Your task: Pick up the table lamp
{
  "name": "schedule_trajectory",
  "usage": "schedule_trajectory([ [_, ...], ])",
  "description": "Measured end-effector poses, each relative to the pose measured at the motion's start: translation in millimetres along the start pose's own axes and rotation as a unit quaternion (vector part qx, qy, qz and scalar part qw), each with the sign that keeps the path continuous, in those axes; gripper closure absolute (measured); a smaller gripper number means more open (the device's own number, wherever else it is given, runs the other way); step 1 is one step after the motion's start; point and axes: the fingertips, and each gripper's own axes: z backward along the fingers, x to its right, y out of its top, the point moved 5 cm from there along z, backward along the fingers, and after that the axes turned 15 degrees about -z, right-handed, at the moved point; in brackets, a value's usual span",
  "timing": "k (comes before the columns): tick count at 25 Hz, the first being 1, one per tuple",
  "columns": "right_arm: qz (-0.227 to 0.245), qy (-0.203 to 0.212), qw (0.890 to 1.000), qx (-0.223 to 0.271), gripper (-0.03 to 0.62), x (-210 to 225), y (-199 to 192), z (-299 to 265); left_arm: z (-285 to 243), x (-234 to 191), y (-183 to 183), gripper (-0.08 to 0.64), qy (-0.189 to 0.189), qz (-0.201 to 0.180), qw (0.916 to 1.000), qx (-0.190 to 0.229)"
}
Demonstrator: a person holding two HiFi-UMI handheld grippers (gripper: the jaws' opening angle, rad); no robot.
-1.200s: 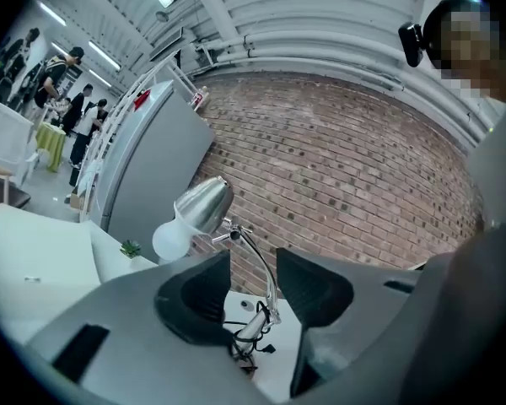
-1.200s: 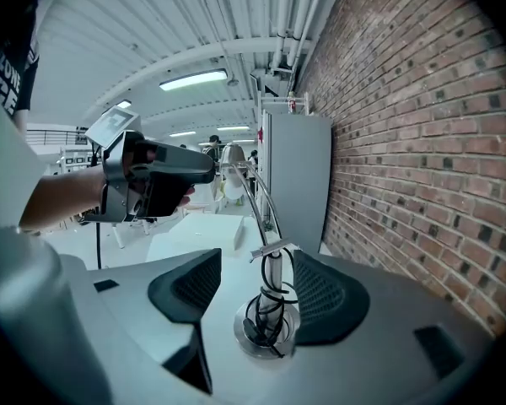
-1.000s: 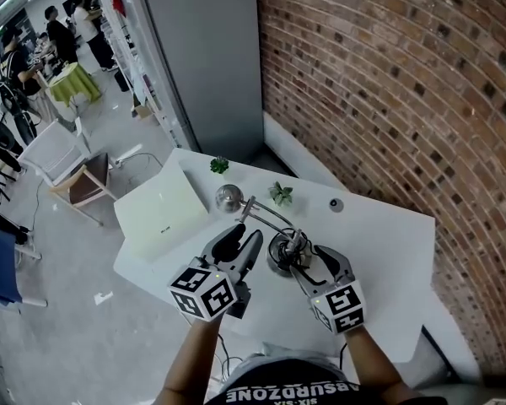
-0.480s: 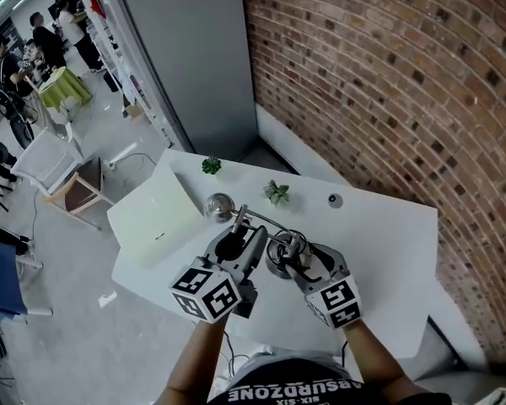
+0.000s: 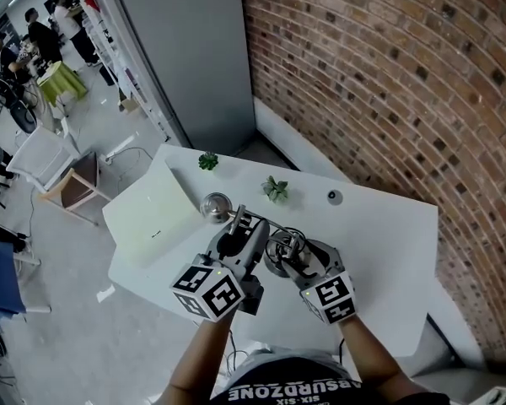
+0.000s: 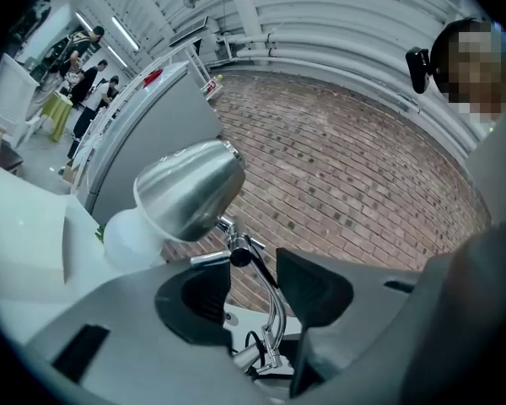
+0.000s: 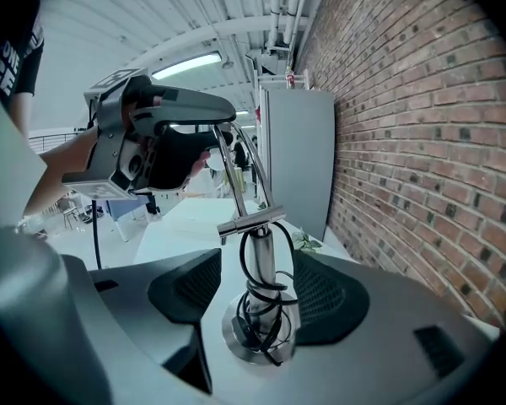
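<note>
The table lamp stands on the white table (image 5: 379,251). It has a chrome shade (image 5: 214,205), a thin jointed arm (image 6: 270,298) and a round base (image 7: 257,337) with black cable wound round the stem (image 7: 261,264). My left gripper (image 5: 243,231) is open, its jaws either side of the lamp arm just below the shade (image 6: 190,188), with gaps showing. My right gripper (image 5: 297,256) is open too, and its jaws flank the upright stem above the base without touching it. The left gripper (image 7: 156,133) shows in the right gripper view, high up on the arm.
A flat white slab (image 5: 152,218) lies on the table's left part. Two small green plants (image 5: 207,160) (image 5: 276,190) and a small dark round thing (image 5: 334,197) sit toward the back. A brick wall (image 5: 379,74) and a grey cabinet (image 5: 185,49) stand behind; chairs and people are far left.
Both grippers have moved forward onto the lamp: the left up to the arm near the shade, the right in around the stem. The lamp has not moved.
</note>
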Motion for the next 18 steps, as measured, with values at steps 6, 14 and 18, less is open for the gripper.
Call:
schedule_trajectory([
  [6,-0.003,0.000,1.000,-0.003,0.345,0.4,1.4,-8.9,-0.4,-2.6,2.7,0.407,0.034,0.037,0.9984,0.027],
  [14,-0.005,0.000,1.000,-0.008,0.347,4.9,-2.3,-25.8,-3.9,-7.3,1.7,0.417,0.048,0.062,0.9964,0.031],
  [18,-0.005,0.001,1.000,-0.011,0.353,3.4,-2.4,-31.1,-5.6,-4.7,3.7,0.441,0.044,0.066,0.9963,0.033],
])
